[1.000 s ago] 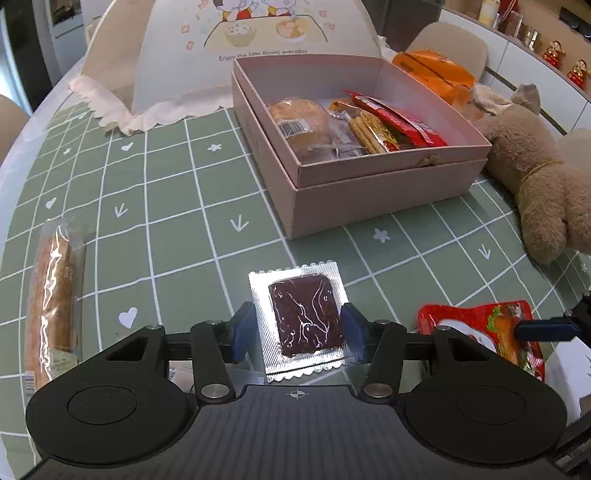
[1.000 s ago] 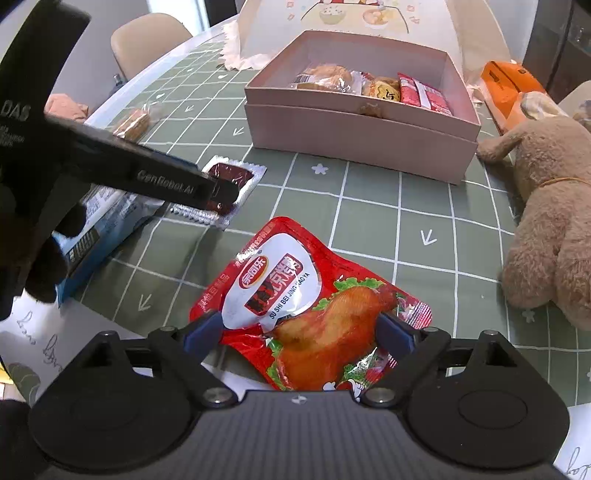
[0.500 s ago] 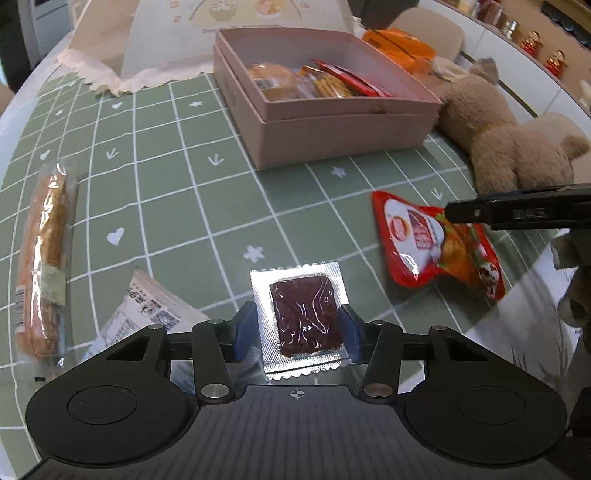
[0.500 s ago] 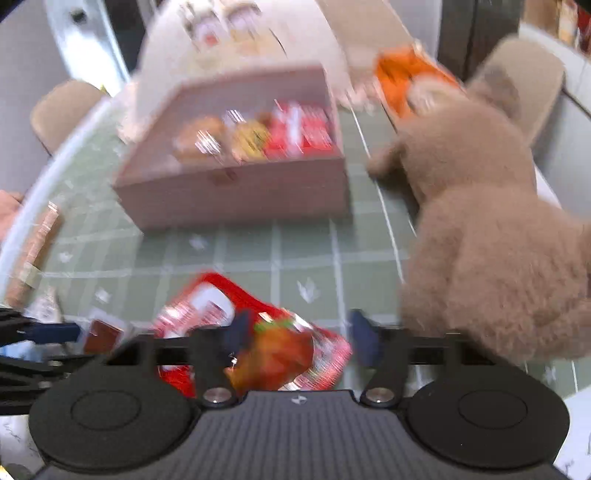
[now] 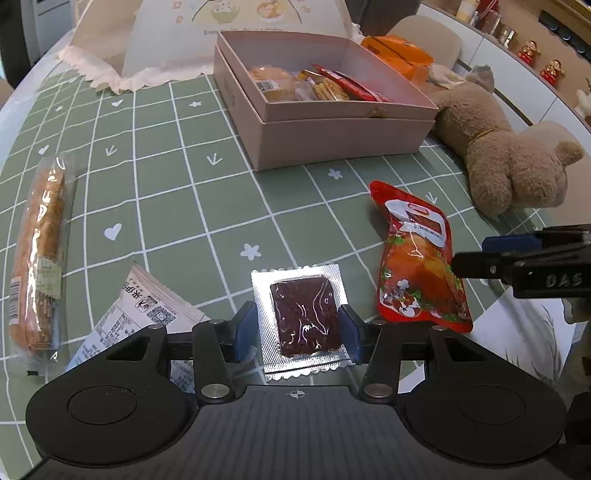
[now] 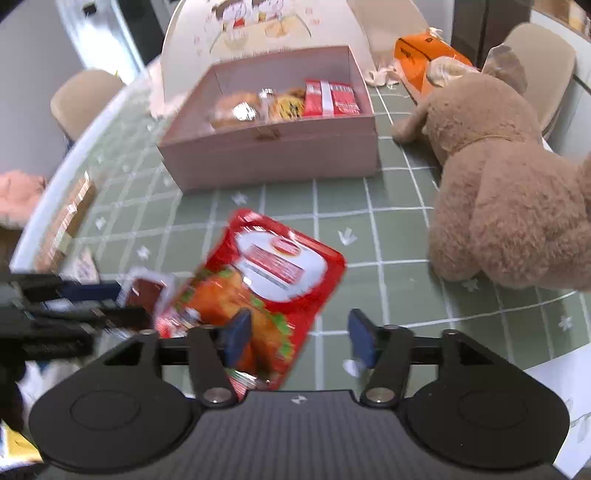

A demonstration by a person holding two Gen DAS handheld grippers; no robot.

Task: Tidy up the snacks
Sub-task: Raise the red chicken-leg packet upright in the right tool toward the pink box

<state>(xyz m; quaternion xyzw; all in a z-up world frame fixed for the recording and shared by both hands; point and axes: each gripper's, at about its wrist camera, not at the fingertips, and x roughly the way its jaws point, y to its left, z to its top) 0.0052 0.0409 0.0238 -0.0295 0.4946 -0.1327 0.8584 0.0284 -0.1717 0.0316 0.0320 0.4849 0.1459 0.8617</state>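
My left gripper (image 5: 297, 328) is shut on a silver-edged packet with a dark brown bar (image 5: 303, 317) and holds it above the green checked tablecloth. An open pink box (image 5: 332, 122) with several snacks stands at the back. A red chicken snack pouch (image 5: 417, 258) lies to the right. My right gripper (image 6: 297, 338) is open, and the red pouch (image 6: 273, 280) lies at its left finger, mostly outside the gap. The right gripper also shows in the left wrist view (image 5: 517, 258) beside the pouch.
A long bread stick in clear wrap (image 5: 38, 251) lies at the left edge. A white snack packet (image 5: 140, 314) lies near my left gripper. A brown plush bear (image 5: 498, 155) sits right of the box. An orange bag (image 5: 399, 51) and a food cover (image 5: 236, 33) stand behind.
My left gripper has risen and pulled back with the brown bar packet. My right gripper has swung right, so the red pouch now sits at its left finger instead of between both.
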